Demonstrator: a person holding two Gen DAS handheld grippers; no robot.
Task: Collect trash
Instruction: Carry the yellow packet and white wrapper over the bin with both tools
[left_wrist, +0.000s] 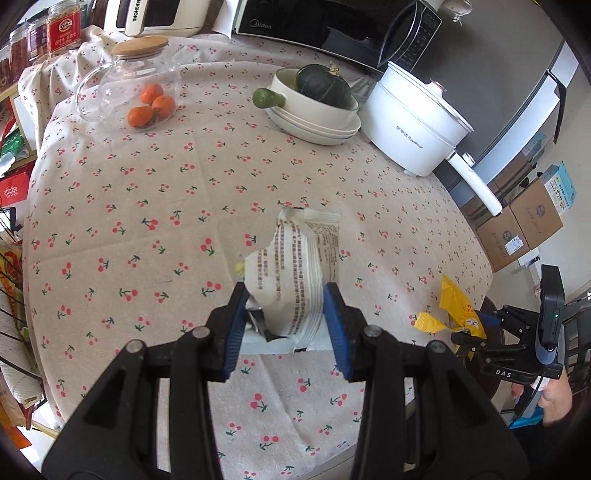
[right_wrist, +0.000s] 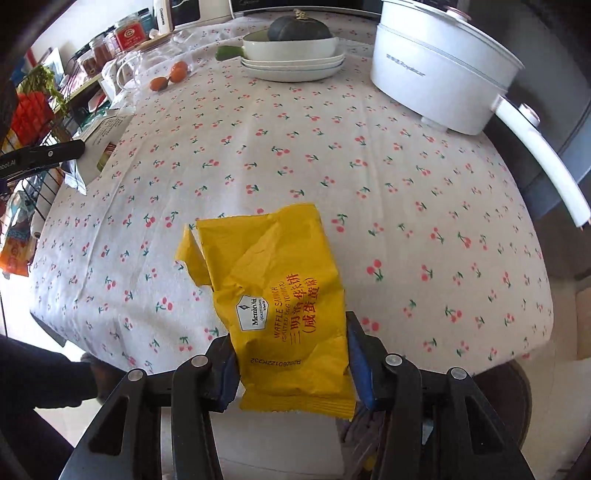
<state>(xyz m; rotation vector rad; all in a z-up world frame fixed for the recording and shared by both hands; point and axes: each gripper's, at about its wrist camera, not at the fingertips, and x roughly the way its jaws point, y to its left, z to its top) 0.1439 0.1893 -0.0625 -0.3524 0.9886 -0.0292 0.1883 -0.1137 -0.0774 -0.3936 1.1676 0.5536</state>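
Note:
A torn white wrapper (left_wrist: 299, 258) printed with dark text hangs over the cherry-print tablecloth (left_wrist: 147, 206), and my left gripper (left_wrist: 287, 295) is shut on its lower end. A crumpled yellow waffle-sandwich wrapper (right_wrist: 266, 266) stands up between the blue pads of my right gripper (right_wrist: 290, 339), which is shut on its bottom half near the table's front edge. In the left wrist view the right gripper (left_wrist: 480, 328) shows at the table's right edge with the yellow wrapper (left_wrist: 454, 302) in it, and a hand (left_wrist: 554, 398) holds its grip.
At the back of the table stand a glass teapot (left_wrist: 129, 81) with mandarins (left_wrist: 151, 105), stacked white dishes (left_wrist: 314, 114) holding a green squash (left_wrist: 325, 85), and a white electric pot (left_wrist: 410, 122). A microwave (left_wrist: 314, 26) is behind them. Cardboard boxes (left_wrist: 517, 225) sit on the floor at right.

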